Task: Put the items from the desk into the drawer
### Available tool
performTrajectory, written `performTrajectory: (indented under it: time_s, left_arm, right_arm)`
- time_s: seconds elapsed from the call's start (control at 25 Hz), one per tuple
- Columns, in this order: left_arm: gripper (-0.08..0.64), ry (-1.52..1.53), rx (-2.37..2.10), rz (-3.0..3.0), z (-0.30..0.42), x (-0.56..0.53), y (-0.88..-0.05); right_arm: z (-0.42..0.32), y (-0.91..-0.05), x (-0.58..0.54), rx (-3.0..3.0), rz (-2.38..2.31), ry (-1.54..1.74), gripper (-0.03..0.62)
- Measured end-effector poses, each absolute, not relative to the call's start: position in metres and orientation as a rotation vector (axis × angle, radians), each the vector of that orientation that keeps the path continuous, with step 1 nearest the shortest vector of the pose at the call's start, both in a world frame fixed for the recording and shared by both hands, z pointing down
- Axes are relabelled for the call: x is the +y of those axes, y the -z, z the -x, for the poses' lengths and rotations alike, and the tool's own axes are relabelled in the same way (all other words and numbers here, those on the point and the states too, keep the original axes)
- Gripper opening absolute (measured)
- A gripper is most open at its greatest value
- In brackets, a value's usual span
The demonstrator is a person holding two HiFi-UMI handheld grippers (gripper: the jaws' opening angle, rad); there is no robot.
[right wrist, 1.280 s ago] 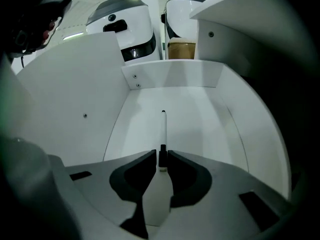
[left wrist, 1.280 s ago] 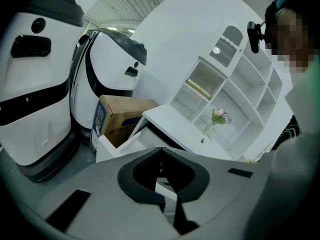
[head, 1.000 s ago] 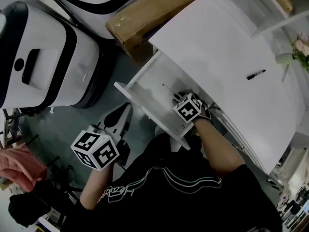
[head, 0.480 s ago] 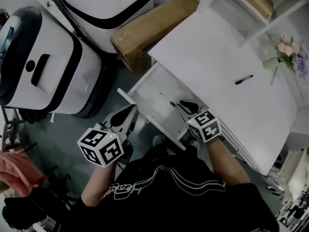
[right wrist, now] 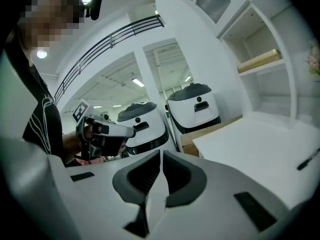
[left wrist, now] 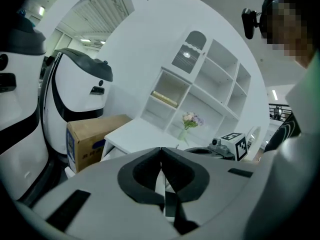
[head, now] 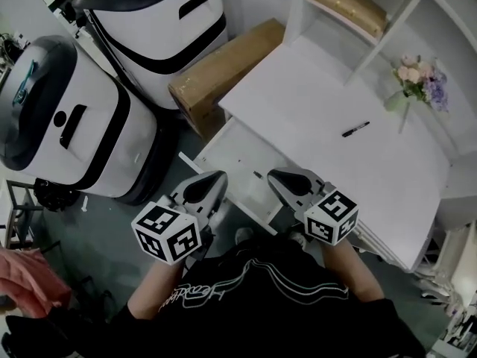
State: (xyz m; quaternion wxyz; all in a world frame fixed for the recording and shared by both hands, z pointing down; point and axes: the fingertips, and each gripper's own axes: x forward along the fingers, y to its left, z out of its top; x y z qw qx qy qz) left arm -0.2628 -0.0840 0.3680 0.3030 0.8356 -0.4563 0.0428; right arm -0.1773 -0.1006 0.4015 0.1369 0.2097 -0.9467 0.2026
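A black pen (head: 355,129) lies on the white desk (head: 298,103), and its tip shows at the edge of the right gripper view (right wrist: 308,160). Below the desk's front edge the white drawer (head: 223,149) stands pulled out; a small dark thin thing (head: 257,174) lies inside it. My left gripper (head: 207,186) hovers over the drawer's near left corner, shut and empty (left wrist: 160,149). My right gripper (head: 285,179) hangs above the drawer's near right side; its jaws have just been closing and now meet with nothing between them (right wrist: 161,154).
A brown cardboard box (head: 223,62) leans against the desk's left end. Two big white and black machines (head: 67,125) (head: 164,21) stand on the floor to the left. White shelves (head: 358,13) and a vase of flowers (head: 417,80) stand at the desk's back.
The right gripper has come up out of the drawer and its jaws have closed. The left gripper has risen from beside the drawer to its front edge.
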Motion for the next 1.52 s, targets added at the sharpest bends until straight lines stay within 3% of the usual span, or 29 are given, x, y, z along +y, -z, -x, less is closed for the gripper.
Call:
performTrajectory:
  time_s: [0.36, 0.68, 0.8, 1.0, 1.52]
  left_arm:
    - [0.02, -0.165, -1.095, -2.27, 0.205, -0.095, -0.367]
    - [0.02, -0.221, -1.025, -2.284, 0.137, -0.133, -0.37]
    - [0.02, -0.223, -1.005, -2.298, 0.115, -0.152, -0.363]
    - [0.02, -0.231, -1.004, -2.294, 0.087, -0.187, -0.364]
    - [0.02, -0.246, -1.138, -2.187, 0.077, -0.252, -0.386]
  right_arm:
    - [0.116, -0.385, -0.111, -2.75, -0.751, -0.623, 0.052]
    - [0.019, -0.39, -0.157, -2.689, -0.879, -0.54, 0.057]
    - [-0.022, -0.399, -0.184, -2.634, -0.889, -0.506, 0.135]
    - [-0.079, -0.412, -0.228, -2.539, -0.859, -0.425, 0.195]
    - [-0.129, -0.494, -0.313, -2.264, -0.454, -0.002, 0.207]
